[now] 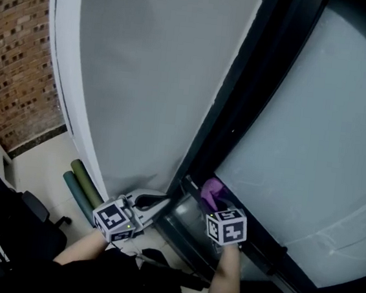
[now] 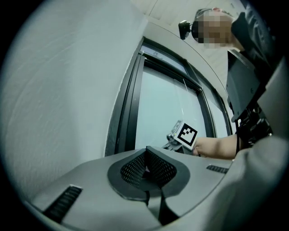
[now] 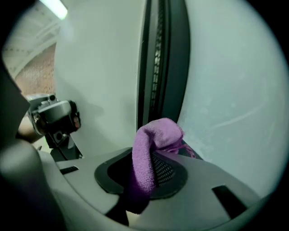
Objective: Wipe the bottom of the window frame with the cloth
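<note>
The right claw is pinching the cloth against the frame's bottom corner, so wiping is probably only beginning, the rail toward 4 o'clock remaining, while the left claw, closed and empty, is hovering at 9 o'clock.

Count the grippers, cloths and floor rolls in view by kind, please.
Grippers: 2, left gripper, right gripper
Cloths: 1, purple cloth
Floor rolls: 2, olive roll, teal roll
Total: 5
</note>
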The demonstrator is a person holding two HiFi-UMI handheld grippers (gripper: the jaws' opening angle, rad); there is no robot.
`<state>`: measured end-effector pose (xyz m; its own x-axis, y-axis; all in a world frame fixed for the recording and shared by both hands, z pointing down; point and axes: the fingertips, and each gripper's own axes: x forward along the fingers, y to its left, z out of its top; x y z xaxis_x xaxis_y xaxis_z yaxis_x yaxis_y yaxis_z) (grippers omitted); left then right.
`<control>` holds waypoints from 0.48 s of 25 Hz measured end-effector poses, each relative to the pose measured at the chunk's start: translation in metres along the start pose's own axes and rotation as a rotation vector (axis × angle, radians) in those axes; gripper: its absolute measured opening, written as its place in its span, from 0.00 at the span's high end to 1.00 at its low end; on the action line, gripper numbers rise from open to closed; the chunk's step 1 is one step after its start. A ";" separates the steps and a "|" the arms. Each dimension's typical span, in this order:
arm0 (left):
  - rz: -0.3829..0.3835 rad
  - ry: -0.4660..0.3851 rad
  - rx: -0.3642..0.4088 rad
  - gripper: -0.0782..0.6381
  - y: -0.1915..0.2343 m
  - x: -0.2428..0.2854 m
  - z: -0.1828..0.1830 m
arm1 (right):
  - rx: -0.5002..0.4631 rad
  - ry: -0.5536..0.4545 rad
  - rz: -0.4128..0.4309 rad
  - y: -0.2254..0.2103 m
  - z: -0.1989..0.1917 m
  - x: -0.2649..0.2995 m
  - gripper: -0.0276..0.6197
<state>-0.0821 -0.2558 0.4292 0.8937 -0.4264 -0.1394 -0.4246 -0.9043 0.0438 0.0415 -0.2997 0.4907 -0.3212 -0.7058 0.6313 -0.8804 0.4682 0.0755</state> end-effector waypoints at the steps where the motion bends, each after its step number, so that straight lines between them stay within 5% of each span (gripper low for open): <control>1: 0.007 0.005 -0.002 0.88 0.000 -0.003 0.000 | 0.059 -0.073 0.041 0.002 0.000 -0.012 0.83; 7: 0.065 -0.003 -0.065 0.88 0.011 -0.010 0.010 | 0.202 -0.457 0.154 0.001 0.004 -0.070 0.82; 12: 0.087 -0.022 -0.094 0.88 0.015 -0.012 0.011 | 0.253 -0.599 0.181 0.010 0.000 -0.088 0.83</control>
<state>-0.1010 -0.2641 0.4205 0.8504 -0.5036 -0.1522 -0.4839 -0.8623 0.1491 0.0611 -0.2324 0.4361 -0.5452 -0.8350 0.0744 -0.8256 0.5194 -0.2207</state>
